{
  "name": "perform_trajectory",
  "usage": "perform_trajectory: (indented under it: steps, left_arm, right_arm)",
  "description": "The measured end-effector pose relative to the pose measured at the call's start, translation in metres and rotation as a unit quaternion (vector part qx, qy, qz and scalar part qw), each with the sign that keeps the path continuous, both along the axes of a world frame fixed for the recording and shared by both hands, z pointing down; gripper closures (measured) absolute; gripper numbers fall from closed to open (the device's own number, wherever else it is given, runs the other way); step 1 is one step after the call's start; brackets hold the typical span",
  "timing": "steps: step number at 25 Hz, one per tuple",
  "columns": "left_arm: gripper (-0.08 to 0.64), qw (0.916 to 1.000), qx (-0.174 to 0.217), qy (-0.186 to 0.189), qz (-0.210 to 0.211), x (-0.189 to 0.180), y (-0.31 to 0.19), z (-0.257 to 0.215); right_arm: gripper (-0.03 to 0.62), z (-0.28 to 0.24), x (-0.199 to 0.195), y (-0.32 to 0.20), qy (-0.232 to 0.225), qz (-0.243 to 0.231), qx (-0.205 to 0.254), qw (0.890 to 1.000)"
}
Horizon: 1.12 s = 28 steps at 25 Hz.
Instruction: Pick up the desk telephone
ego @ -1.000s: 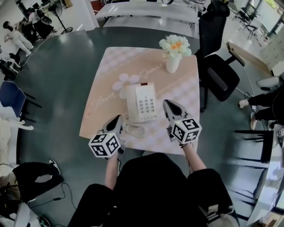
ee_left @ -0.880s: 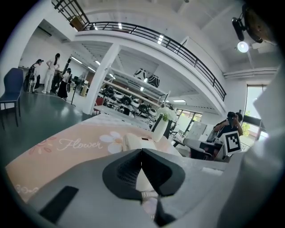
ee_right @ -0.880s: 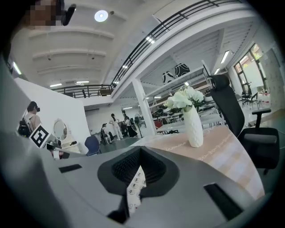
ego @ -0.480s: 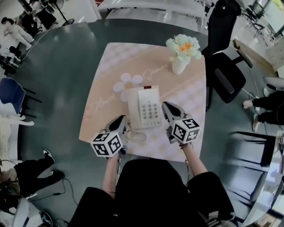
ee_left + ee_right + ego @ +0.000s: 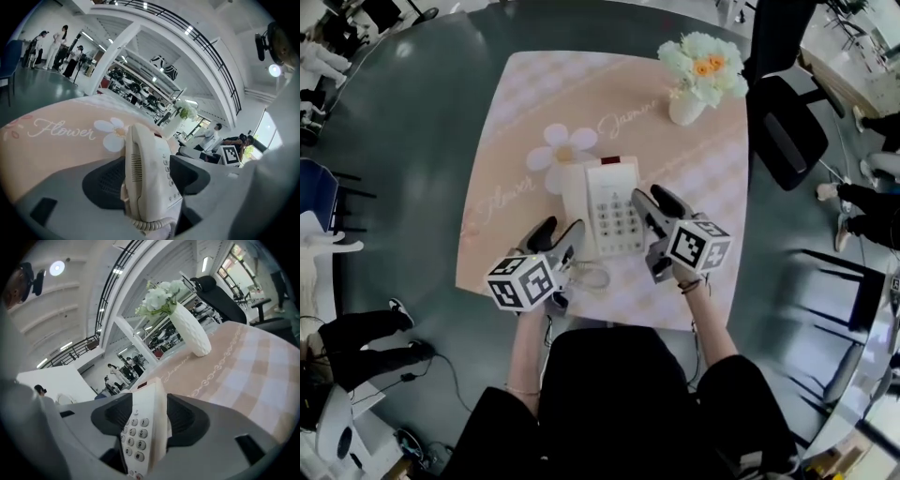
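**Item under inspection.** The desk telephone (image 5: 605,199) lies flat on a pink checked cloth (image 5: 581,84) spread over the round dark desk (image 5: 412,159). It sits toward the near half of the cloth, keypad up, with the handset in its cradle along the left side.

**Grippers.** The left gripper (image 5: 561,230) is set at the telephone's near left corner. Its fingers (image 5: 105,180) have just been opening and stand released, with the handset edge between them; no pad is seen pressing on it. The right gripper (image 5: 651,199) is set at the right edge. Its fingers (image 5: 187,420) have likewise just been opening, and they straddle the keypad-side edge without clamping it.

**Assessment.** The grasp is not yet made. Straddling both long edges appears meant to lift the body level, so that the handset keeps to its cradle.

**Surroundings.** The coiled cord (image 5: 592,277) lies on the cloth at the telephone's near end, just beside the left fingers. It could be pinched or could drag on a lift. A white vase of flowers (image 5: 686,108) stands at the far right corner of the cloth, well apart. A black office chair (image 5: 787,131) stands off the desk's right side. Nothing stands between either gripper and the telephone.
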<state>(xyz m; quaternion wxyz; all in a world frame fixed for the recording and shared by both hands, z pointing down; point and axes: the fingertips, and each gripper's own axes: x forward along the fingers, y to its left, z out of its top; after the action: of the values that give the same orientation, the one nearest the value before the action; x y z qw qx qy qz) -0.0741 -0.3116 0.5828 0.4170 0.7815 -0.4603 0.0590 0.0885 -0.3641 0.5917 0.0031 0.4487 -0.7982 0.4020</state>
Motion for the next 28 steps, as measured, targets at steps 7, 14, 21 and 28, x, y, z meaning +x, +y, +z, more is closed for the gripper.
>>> perform_trajectory:
  steps: [7, 14, 21, 28]
  left_arm:
    - [0.259, 0.9982, -0.051, 0.026, 0.017, 0.008, -0.007, 0.024]
    - [0.259, 0.9923, -0.099, 0.047, 0.058, 0.023, -0.001, 0.036]
    - [0.253, 0.9898, -0.112, 0.056, 0.069, 0.025, -0.003, 0.039]
    - [0.250, 0.9880, -0.117, 0.044, 0.090, 0.026, -0.003, 0.038]
  right_arm:
    - [0.365, 0.019, -0.009, -0.007, -0.050, -0.004, -0.062, 0.997]
    - [0.367, 0.028, -0.024, -0.006, -0.052, -0.038, -0.114, 0.991]
    - [0.391, 0.037, -0.024, -0.008, -0.051, -0.045, -0.157, 0.985]
    - [0.391, 0.036, -0.024, -0.008, -0.048, -0.046, -0.157, 0.985]
